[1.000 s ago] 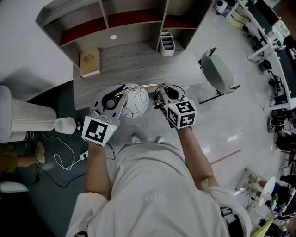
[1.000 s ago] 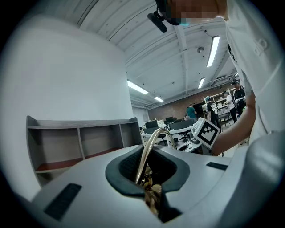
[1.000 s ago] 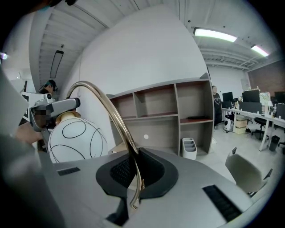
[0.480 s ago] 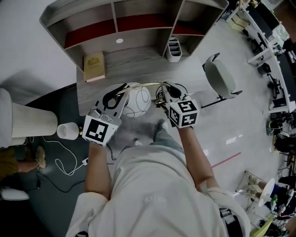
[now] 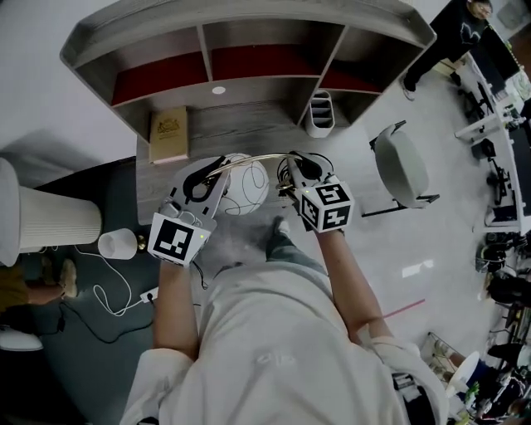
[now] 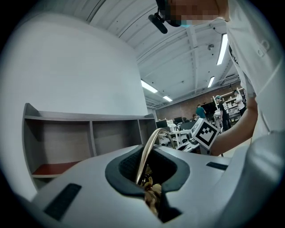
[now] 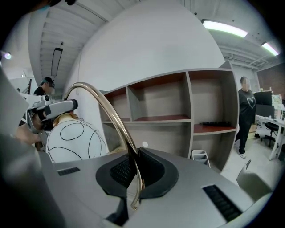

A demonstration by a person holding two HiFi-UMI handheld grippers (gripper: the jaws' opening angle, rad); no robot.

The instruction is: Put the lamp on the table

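Lamp (image 5: 245, 184) with a round white shade traced in thin black loops and a curved brass tube hangs between the two claws. In the head view it shows over the near edge of the grey wood-grain bench (image 5: 249, 124) (whether any part of it touches the top cannot be made out).

At the lamp's left end, the left claw (image 5: 214, 166) is clenched on the brass fitting just beside the shade. In the left gripper view the gold metal sits pinched deep between the jaws. The tube rises out of them and arches away toward the other claw's marker cube. The shade lies just right of the left claw. From the shade's top the brass tube bows over to the right and comes down into the right claw (image 5: 292, 170), which is clamped tight on the tube's thin lower end. In the right gripper view the tube runs up out of the closed jaws and curves left to the shade, which hangs at the left of that view, next to the left claw.

Around them, from the left:
- a tall white pleated lampshade (image 5: 50, 220) and a small white cylinder (image 5: 118, 243) stand over the dark floor covering
- a tan book (image 5: 168, 133) lies flat on the bench
- a grey shelf unit with red-lined compartments (image 5: 249, 21) runs along the bench's far side
- a white divided pen holder (image 5: 319, 112) stands at the bench's right end
- a grey chair (image 5: 402, 170) stands on the pale floor, well to the right
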